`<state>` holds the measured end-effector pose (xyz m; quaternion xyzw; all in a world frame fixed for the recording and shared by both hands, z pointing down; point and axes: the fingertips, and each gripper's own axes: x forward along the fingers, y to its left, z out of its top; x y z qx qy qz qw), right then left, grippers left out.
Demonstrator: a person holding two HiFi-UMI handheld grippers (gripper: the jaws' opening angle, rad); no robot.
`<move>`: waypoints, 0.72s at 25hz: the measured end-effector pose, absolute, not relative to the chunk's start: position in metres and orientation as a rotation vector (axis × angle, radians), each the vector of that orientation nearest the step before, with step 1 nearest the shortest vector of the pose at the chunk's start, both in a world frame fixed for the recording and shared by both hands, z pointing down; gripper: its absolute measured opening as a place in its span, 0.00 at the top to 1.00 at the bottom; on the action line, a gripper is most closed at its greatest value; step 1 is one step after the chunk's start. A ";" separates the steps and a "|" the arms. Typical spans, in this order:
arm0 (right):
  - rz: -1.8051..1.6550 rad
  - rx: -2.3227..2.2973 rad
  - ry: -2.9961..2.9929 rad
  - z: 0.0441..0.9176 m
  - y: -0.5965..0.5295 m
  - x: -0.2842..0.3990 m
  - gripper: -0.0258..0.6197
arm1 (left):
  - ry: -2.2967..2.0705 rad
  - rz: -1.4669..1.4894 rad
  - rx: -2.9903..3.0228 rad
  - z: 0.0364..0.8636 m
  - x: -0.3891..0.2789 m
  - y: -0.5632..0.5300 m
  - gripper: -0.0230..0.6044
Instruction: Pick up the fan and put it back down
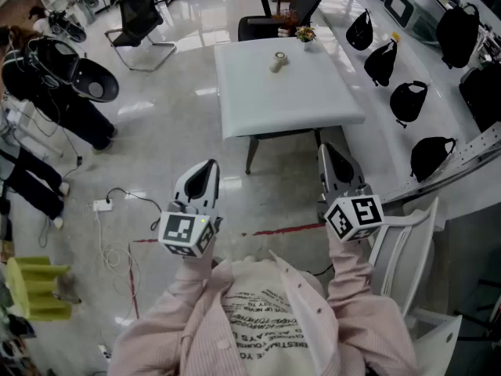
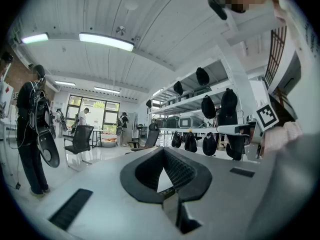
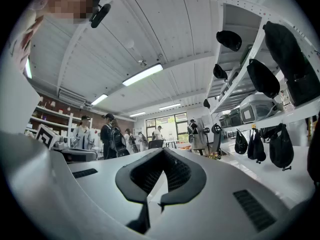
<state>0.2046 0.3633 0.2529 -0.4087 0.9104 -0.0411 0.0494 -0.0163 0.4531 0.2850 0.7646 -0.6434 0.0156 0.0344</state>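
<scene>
1. I hold the left gripper (image 1: 205,175) and the right gripper (image 1: 337,161) level in front of me. They are well short of the white square worktop (image 1: 313,104). Both pairs of jaws are closed with nothing between them.
2. The small cream-coloured fan (image 1: 279,61) sits on the far half of the worktop, well apart from both grippers.
3. A little pot of flowers (image 1: 304,34) stands at the far right corner, near the fan but not touching it.
4. A black office chair (image 1: 286,10) is drawn up behind the worktop, and a second black mesh chair (image 1: 141,18) stands off to the far left.
5. Glossy floor with a red tape strip (image 1: 266,231) lies between me and the worktop. A white power strip with its cable (image 1: 102,205) lies to the left.
6. A row of black bags (image 1: 409,100) hangs along the white shelving on the right. A white chair (image 1: 407,237) stands just beside my right gripper.
</scene>
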 end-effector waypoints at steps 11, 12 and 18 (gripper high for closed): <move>-0.199 -1.201 2.745 0.257 0.352 0.212 0.96 | -1.976 0.063 2.321 0.291 -0.012 0.447 0.96; -0.210 -1.200 2.743 0.257 0.351 0.213 0.96 | -1.976 0.065 2.320 0.291 -0.011 0.447 0.96; -0.260 -1.197 2.771 0.265 0.342 0.214 0.81 | -1.976 0.072 2.317 0.294 -0.003 0.447 0.96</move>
